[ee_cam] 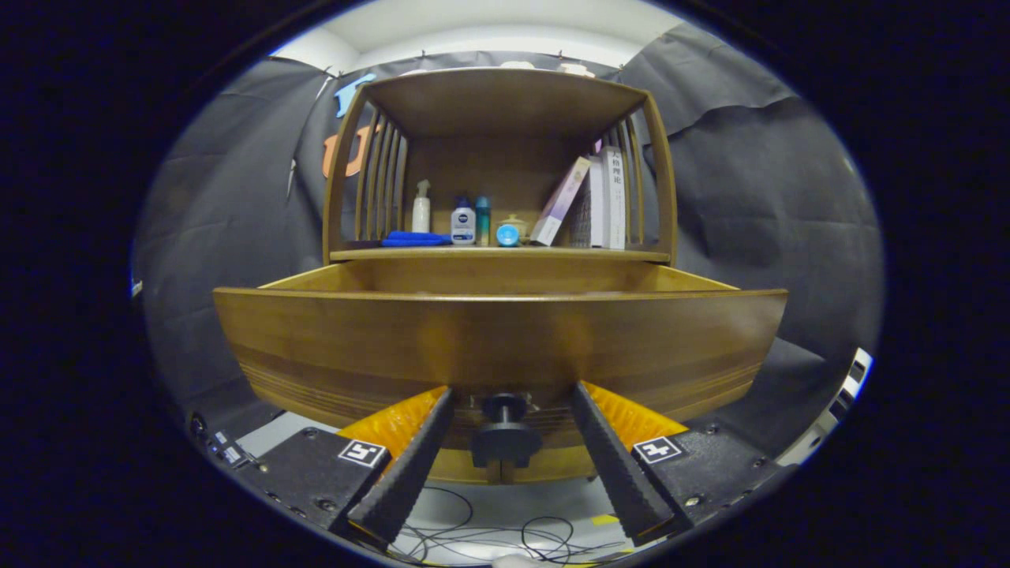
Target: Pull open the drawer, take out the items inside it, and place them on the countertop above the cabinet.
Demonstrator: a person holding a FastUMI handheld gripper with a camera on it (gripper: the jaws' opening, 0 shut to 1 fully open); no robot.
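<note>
The wooden cabinet's drawer stands pulled out toward me, its broad front panel just ahead of the fingers. Its dark round knob sits low on that panel, between my two fingers. My gripper is open, with a small gap on each side of the knob, so neither finger presses on it. The front panel hides whatever lies inside the drawer; I can make out just the far inner wall. Above the drawer runs the countertop.
On the countertop stand a blue cloth, a white spray bottle, a lotion bottle, a teal bottle, a blue round lid and leaning books. A slatted shelf frame roofs it. Cables lie on the floor below.
</note>
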